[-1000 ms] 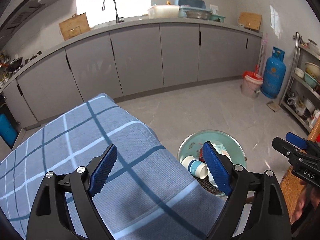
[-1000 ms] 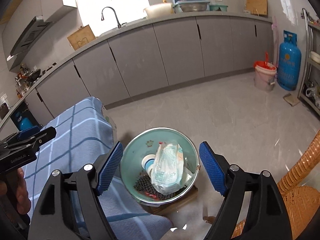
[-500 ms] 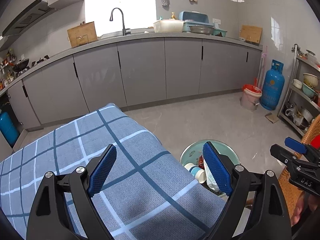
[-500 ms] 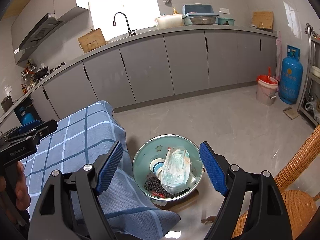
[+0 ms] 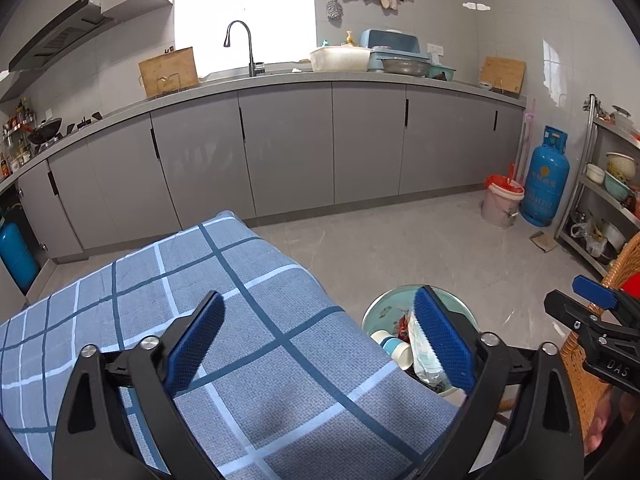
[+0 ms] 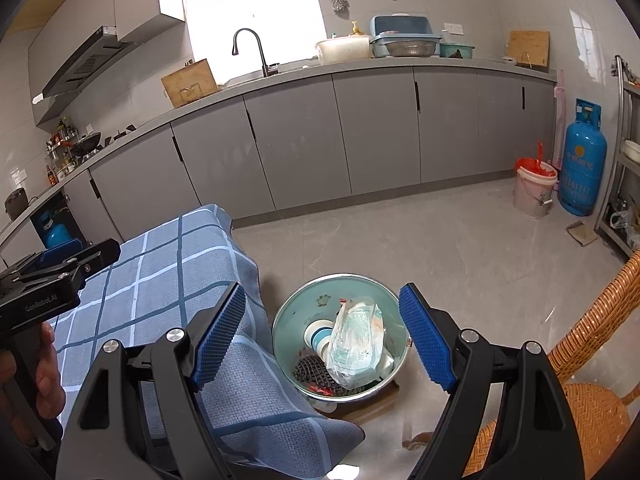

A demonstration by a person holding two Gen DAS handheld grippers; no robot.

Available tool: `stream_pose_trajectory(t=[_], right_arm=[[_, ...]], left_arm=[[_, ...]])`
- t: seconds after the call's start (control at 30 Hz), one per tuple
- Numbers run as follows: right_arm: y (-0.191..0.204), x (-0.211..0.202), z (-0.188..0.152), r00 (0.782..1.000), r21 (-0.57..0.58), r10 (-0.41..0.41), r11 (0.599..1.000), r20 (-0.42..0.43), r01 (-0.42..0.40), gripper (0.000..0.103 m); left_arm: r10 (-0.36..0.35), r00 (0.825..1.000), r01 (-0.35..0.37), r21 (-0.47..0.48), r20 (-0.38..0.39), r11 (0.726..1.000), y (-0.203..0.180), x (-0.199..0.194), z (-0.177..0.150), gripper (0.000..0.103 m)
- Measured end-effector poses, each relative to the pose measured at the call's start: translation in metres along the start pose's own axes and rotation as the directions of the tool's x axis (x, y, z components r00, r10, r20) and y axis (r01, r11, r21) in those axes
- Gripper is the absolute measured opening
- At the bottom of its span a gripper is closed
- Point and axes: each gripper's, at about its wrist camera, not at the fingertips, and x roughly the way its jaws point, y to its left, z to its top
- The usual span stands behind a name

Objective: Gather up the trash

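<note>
1. The room is a grey kitchen: a long counter (image 5: 320, 80) with a sink tap (image 5: 240, 46) under a bright window, a blue gas bottle (image 5: 546, 178) and a red-lined pail (image 5: 502, 200) on the far floor.

2. Left view: the table (image 5: 200, 288) under its blue checked cloth fills the foreground, and I see no trash on the part that shows. The left gripper (image 5: 318, 340) hangs above it with its jaws opening, nearly as wide as they go, and nothing between them. Past the table's edge the bin (image 5: 370, 314) sits on the floor, half hidden by the right pad; a cup (image 5: 390, 342) and a white bag (image 5: 422, 356) lie inside it. The right gripper (image 5: 592, 320) pokes in at the right edge.

3. Compared with a second ago, this view has tipped up and away: more of the wall and window shows, and the bin looks smaller and lower.

4. Right view: the bin (image 6: 288, 320) sits just beside the table's corner, holding the bag (image 6: 354, 340), the cup (image 6: 316, 334) and a dark mesh scrap (image 6: 312, 370). The right gripper (image 6: 322, 340) is above it, jaws apart and empty. The left gripper (image 6: 60, 268) shows at the left, held in a hand (image 6: 44, 376).

5. This view too has risen off the bin since a second ago. I would judge the trash is in and both tools are clear, so the collecting looks done or nearly so.
</note>
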Motion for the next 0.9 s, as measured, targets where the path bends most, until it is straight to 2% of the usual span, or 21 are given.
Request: stream_pose_trajectory(t=[0.17, 0.33, 0.9], right_arm=[[0.002, -0.001, 0.001, 1.000, -0.004, 0.009, 1.000, 0.003, -0.009, 0.079], [0.002, -0.002, 0.000, 1.000, -0.007, 0.011, 1.000, 0.008, -0.011, 0.085], [0.004, -0.010, 0.005, 0.999, -0.015, 0.026, 1.000, 0.035, -0.025, 0.085]], left_arm=[[-0.009, 1.000, 0.010, 0.006, -0.002, 1.000, -0.001, 0.000, 0.002, 0.098], [-0.011, 1.000, 0.011, 0.011, 0.002, 1.000, -0.002, 0.000, 0.002, 0.098], [-0.004, 1.000, 0.004, 0.027, 0.000, 1.000, -0.009, -0.001, 0.000, 0.098]])
